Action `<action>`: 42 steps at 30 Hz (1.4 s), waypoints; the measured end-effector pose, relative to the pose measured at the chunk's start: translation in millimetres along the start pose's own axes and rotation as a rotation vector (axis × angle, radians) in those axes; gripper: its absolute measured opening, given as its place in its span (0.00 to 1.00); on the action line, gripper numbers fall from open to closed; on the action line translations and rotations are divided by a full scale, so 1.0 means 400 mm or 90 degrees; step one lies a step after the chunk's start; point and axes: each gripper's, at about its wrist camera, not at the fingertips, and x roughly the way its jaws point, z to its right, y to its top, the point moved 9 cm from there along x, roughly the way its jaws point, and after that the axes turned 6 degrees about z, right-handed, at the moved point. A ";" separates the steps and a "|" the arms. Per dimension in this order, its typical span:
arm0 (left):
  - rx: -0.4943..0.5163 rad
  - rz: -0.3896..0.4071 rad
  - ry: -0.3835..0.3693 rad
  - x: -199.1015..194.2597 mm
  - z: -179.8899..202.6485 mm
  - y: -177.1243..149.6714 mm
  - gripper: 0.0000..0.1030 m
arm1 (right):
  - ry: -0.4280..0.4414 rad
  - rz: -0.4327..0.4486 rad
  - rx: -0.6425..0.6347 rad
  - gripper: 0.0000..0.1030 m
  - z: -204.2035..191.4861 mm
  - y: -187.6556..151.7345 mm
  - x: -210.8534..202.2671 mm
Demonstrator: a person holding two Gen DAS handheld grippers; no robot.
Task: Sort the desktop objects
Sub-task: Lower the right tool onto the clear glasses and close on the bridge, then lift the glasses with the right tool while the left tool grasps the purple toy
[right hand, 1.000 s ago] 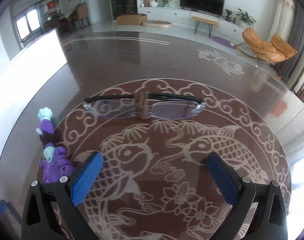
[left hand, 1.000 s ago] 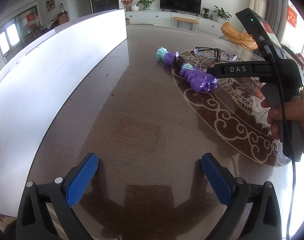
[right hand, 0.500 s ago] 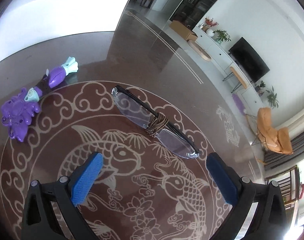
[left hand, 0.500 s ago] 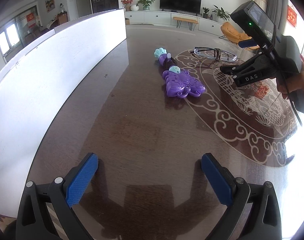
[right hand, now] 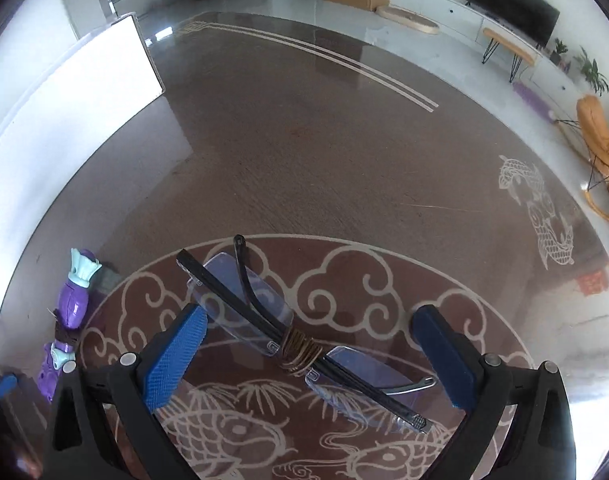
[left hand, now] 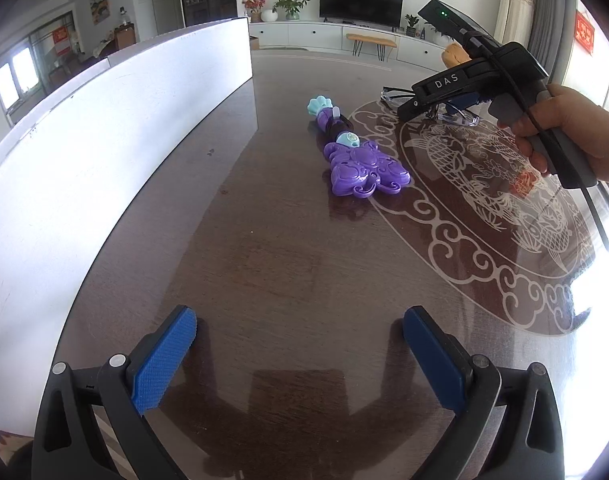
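My right gripper (right hand: 308, 356) hangs low over the folded glasses (right hand: 300, 348), fingers spread wide with one blue pad on either side of the frame, not yet touching it. The glasses lie on the dark table (right hand: 304, 152) inside the pale fish-and-cloud pattern, temples folded and bound at the bridge by a brown band (right hand: 298, 354), and they sit at a slant across my opening rather than square to it. To take them well, I judge I should turn my wrist until the pads face the long edges of the frame, settle down near the banded middle where it looks stiffest, and close gently, since the thin lenses could slip or twist on the glossy top. My left gripper (left hand: 300, 356) waits with its fingers apart and nothing between them, above bare table beside the white board (left hand: 116, 140); from there my right hand (left hand: 564, 132) shows holding its tool over the glasses, with the purple toy (left hand: 360, 168) lying just beside the pattern's rim, well apart from my left pads. Against half a second ago, my right gripper has swung down and in: the glasses, then lying ahead of the pads, now sit between them, while the left view is almost unchanged.
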 end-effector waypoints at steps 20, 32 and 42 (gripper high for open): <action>0.001 0.001 -0.001 -0.003 0.001 -0.002 1.00 | -0.047 0.098 0.057 0.41 -0.136 -0.071 -0.079; 0.001 0.001 -0.001 -0.003 0.001 -0.002 1.00 | -0.076 0.141 0.082 0.17 -0.088 -0.248 -0.185; 0.001 0.001 -0.001 -0.003 0.000 -0.002 1.00 | -0.157 0.179 0.099 0.31 -0.044 -0.483 -0.326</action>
